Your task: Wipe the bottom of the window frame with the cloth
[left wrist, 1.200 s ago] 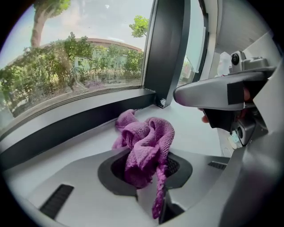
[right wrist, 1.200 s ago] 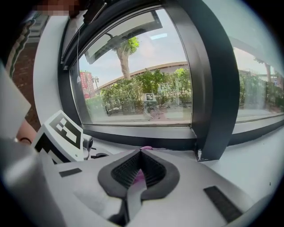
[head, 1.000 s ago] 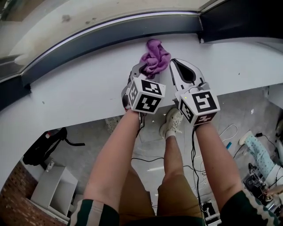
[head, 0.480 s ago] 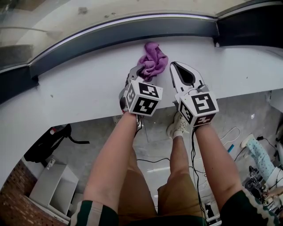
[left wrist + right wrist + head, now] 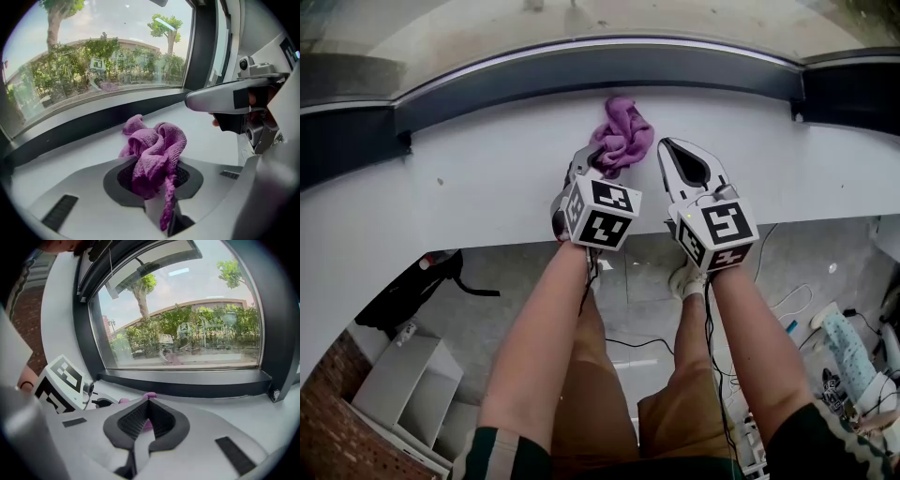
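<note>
While left claw (image 5: pixel 596 157) pinches cloth (image 5: pixel 624 132) | right claw (image 5: pixel 667 147) closed, empty | cloth's underside hidden

In the right gripper view the cloth (image 5: pixel 150 395) is mostly hidden behind the right tool (image 5: pixel 148 404), only purple slivers showing.

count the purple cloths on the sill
1: the purple cloth sits bunched on the white sill, just below the dark window frame, clamped in the left gripper. No other cloth shows.
</note>
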Demonstrator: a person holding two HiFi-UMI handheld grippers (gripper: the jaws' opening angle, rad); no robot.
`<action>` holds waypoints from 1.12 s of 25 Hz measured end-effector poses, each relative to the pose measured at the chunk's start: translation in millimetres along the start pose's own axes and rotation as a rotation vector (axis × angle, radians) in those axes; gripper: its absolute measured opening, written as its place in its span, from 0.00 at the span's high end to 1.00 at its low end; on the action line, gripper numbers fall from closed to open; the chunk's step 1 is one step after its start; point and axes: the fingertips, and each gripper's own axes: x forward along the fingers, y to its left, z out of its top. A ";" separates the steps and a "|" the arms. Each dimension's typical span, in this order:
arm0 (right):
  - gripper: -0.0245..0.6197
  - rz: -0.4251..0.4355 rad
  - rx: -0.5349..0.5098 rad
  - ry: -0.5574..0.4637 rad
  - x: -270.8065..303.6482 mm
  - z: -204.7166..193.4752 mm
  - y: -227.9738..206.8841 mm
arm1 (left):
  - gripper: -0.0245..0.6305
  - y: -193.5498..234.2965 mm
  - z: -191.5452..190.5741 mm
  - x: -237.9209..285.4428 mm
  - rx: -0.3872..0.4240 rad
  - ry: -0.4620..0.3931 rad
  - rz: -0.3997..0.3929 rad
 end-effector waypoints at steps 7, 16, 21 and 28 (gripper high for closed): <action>0.94 0.051 -0.016 0.019 34.8 1.1 50.9 | 0.80 52.2 -23.9 -24.8 -0.032 -0.009 0.029; 0.94 0.109 -0.035 0.031 83.1 12.6 111.1 | 0.80 110.2 -49.8 -49.9 -0.061 -0.006 0.056; 0.94 0.140 -0.045 0.046 102.7 16.8 140.8 | 0.80 144.1 -65.5 -64.0 -0.084 0.002 0.084; 0.94 0.200 -0.088 0.068 124.1 23.0 181.0 | 0.80 183.2 -87.4 -84.9 -0.154 0.008 0.128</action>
